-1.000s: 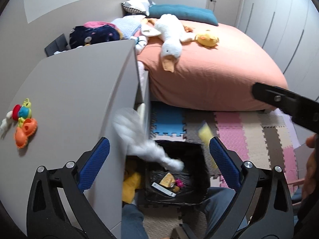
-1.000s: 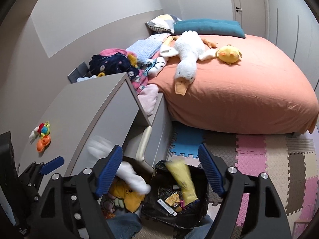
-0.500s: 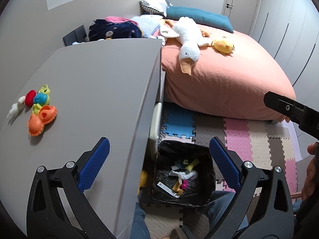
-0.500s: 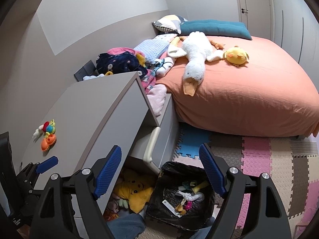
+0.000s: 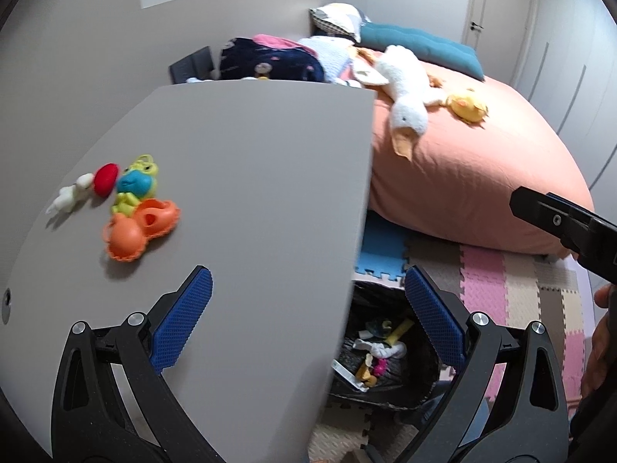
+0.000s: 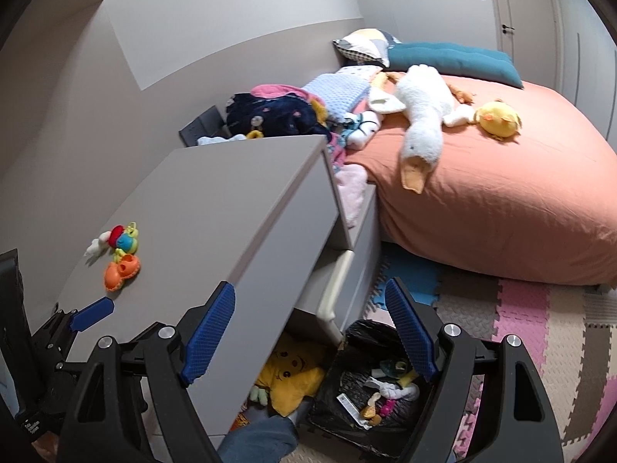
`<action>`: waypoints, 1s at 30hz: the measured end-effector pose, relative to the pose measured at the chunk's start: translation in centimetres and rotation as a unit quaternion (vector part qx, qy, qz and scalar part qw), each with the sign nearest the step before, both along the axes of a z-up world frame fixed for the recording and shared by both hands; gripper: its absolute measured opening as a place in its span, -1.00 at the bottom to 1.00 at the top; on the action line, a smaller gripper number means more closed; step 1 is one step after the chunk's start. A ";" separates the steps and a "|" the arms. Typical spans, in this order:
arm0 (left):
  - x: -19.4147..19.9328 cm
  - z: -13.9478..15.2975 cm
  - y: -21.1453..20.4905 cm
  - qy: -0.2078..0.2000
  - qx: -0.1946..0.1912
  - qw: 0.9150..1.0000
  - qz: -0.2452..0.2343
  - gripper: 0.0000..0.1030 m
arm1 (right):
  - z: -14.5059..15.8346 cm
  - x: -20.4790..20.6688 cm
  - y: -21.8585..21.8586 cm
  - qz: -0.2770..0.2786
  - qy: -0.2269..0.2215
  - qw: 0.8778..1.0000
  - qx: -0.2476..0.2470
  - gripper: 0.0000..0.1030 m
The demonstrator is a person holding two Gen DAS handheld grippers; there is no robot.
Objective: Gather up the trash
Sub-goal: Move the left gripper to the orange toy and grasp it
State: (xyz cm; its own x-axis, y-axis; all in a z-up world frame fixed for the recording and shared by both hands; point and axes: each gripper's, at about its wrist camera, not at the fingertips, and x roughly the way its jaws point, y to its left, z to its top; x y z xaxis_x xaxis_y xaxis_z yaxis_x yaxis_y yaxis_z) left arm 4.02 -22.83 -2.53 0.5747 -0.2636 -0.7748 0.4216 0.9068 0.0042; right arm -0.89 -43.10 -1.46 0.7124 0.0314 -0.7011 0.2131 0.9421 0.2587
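The big bed with the orange-pink cover (image 6: 501, 200) fills the far side of the room, and one long white stuffed goose (image 6: 422, 115) and one small round yellow chick toy (image 6: 497, 117) lie on it. In front of it stands the wide grey dresser (image 5: 231, 193), with one little heap of bright plastic baby toys (image 5: 131, 208) on top, and no trash that I can see up there. On the floor, right at the foot of the dresser, sits the one black trash bin with a black bag inside (image 6: 358, 332). The trash (image 6: 389, 389) is down in it: a white crumpled wad, a yellow strip lying slantwise, a flat white label and a few small bits (too jumbled to count). The left gripper (image 5: 308, 320) hangs high over the dresser edge with its two blue pads spread wide and nothing between them. The right gripper (image 6: 308, 332) is spread wide and empty too, and it looks more straight down at the bin, so I think it is the nearer one. The bin lies below and a little ahead of both. Any trash left to pick must be somewhere else.
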 end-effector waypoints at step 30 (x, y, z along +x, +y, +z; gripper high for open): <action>9.6 -2.2 8.4 0.002 0.002 0.994 0.113 0.88 | -1.4 10.6 7.9 0.087 0.002 0.996 0.024 0.57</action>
